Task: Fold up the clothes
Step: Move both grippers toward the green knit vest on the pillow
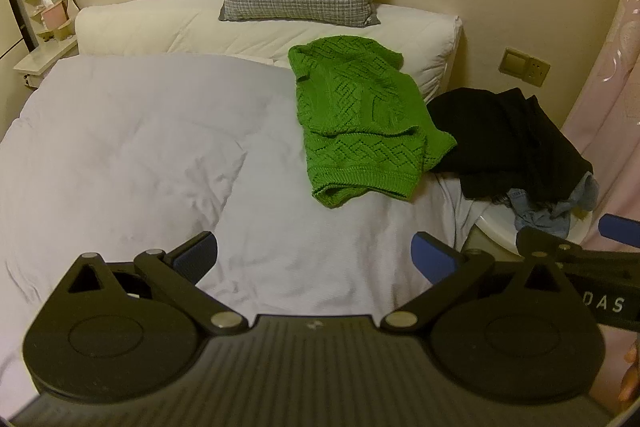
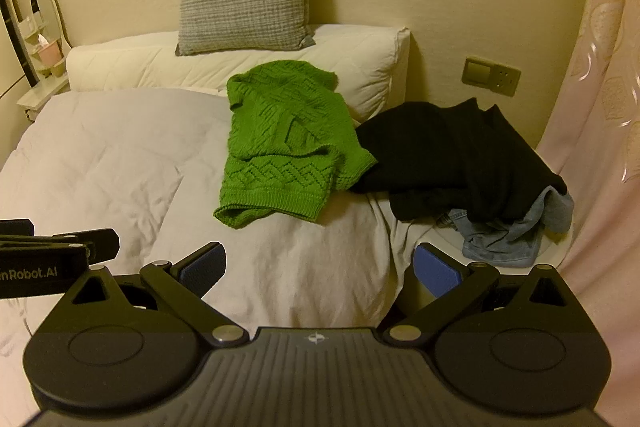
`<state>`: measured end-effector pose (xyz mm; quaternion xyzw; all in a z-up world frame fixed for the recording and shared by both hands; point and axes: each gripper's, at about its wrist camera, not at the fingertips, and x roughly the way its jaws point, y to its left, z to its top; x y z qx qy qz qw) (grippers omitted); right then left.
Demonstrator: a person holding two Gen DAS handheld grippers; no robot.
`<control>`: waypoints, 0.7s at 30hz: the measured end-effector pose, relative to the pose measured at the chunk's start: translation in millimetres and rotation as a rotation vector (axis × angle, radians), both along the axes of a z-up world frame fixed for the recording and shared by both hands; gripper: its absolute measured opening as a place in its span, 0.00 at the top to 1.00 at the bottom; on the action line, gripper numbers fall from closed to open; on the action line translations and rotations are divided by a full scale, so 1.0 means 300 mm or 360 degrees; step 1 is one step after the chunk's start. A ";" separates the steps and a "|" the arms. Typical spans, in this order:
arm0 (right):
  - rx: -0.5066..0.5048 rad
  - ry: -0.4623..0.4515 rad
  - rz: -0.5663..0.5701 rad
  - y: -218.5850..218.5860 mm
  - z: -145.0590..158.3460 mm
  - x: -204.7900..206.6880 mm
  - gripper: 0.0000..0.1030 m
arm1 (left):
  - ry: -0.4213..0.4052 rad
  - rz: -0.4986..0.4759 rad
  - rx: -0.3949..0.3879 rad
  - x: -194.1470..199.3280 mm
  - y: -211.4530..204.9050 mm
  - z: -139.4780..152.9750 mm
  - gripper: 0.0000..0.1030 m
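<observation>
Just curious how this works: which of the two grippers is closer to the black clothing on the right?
Right. The right gripper points nearly at the black garment; the left gripper sits further left, with the garment well off to its right.

Both grippers are just hanging side by side, pointing the same way, neither one touching or holding anything. Left gripper [image 1: 314, 259] has its jaws spread wide, blue pads [image 1: 434, 261] facing each other across a big gap, and the right gripper [image 1: 618, 231] pokes into its view at the right edge, with a bit of the person's hand [image 1: 632, 375] showing below it. Right gripper [image 2: 320, 269] is spread just as wide, with the left gripper [image 2: 60, 247] showing at the left edge of its view.
</observation>
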<state>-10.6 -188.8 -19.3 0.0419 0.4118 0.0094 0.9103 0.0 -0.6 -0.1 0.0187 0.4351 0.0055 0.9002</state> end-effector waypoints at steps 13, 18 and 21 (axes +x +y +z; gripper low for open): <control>-0.0012 0.0009 0.0026 0.013 0.000 0.016 0.00 | 0.0011 0.0024 -0.0011 0.002 0.032 -0.038 0.01; -0.0021 0.0008 0.0030 0.021 0.002 0.018 0.00 | 0.0028 0.0030 -0.0021 -0.007 0.051 -0.060 0.01; -0.0027 0.0007 0.0013 0.026 0.007 0.017 0.00 | 0.0043 0.0034 -0.0037 -0.009 0.062 -0.069 0.01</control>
